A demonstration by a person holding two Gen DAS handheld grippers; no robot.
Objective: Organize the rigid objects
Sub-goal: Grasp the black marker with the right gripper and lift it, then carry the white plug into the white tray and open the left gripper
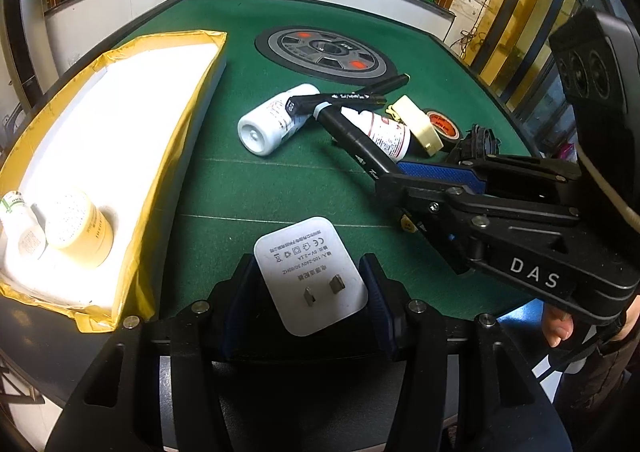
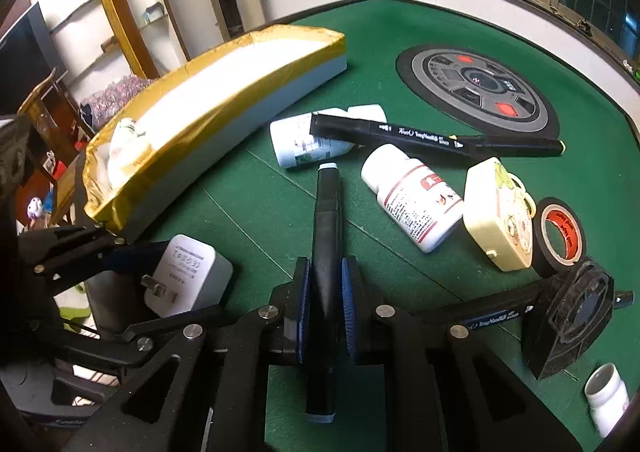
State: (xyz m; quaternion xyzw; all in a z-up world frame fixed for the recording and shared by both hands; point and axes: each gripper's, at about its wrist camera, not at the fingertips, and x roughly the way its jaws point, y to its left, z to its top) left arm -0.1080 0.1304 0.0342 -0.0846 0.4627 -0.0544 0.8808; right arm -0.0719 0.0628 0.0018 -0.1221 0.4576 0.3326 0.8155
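1. Green table (image 1: pixel 248 188) crowded beside the gold-edged box (image 1: pixel 120 156): bottles, markers, tape roll not yet sorted.
2. Inside the box: only two small containers (image 1: pixel 76 228) so far, so barely begun by the look of it.
3. Left gripper (image 1: pixel 308 292) clamped on the white charger (image 1: pixel 310 272), lifted just beside the box's near corner.
4. Right gripper (image 2: pixel 326 288) clenched around a black marker (image 2: pixel 327 220), tip aimed toward the box.

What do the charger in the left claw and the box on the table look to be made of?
Charger: smooth white plastic, apparently; matte sheen, printed text, two metal prongs. Box: likely white foam or board, its rim wrapped in glossy, wrinkled yellow tape.
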